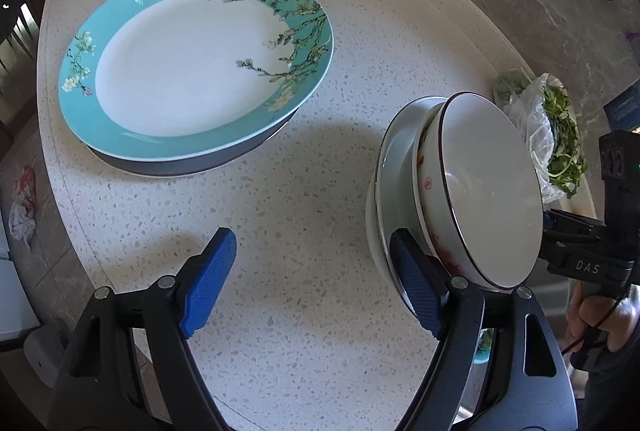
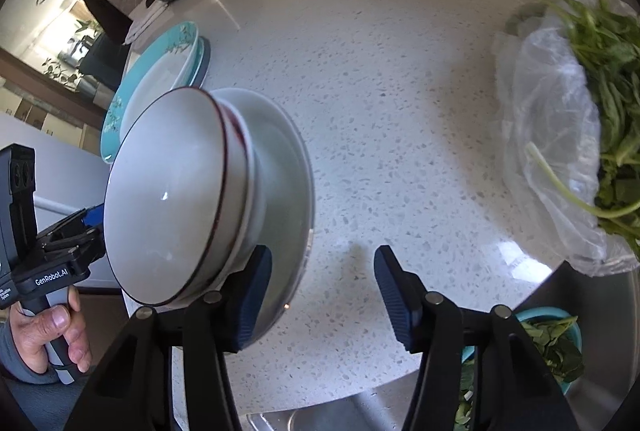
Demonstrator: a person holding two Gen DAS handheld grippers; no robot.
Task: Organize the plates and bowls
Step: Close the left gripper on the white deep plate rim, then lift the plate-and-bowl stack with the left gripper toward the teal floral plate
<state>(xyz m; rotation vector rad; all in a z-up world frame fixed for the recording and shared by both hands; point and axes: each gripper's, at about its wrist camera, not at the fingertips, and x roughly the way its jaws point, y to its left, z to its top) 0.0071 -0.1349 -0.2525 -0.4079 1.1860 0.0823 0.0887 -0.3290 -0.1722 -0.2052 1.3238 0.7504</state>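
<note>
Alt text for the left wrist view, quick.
Stacked bowls stand by the open left gripper, right finger at their rim. A teal floral plate tops a plate stack on the counter; bagged greens lie right.

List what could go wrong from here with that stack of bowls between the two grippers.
1. The stacked bowls sit between both open grippers; the left gripper and right gripper each have only one finger near them, so a careless nudge could tip the stack.
2. The bowl stack stands near the counter edge above the sink, so it could slide off.
3. Moving it toward the teal plate risks chipping both.
</note>
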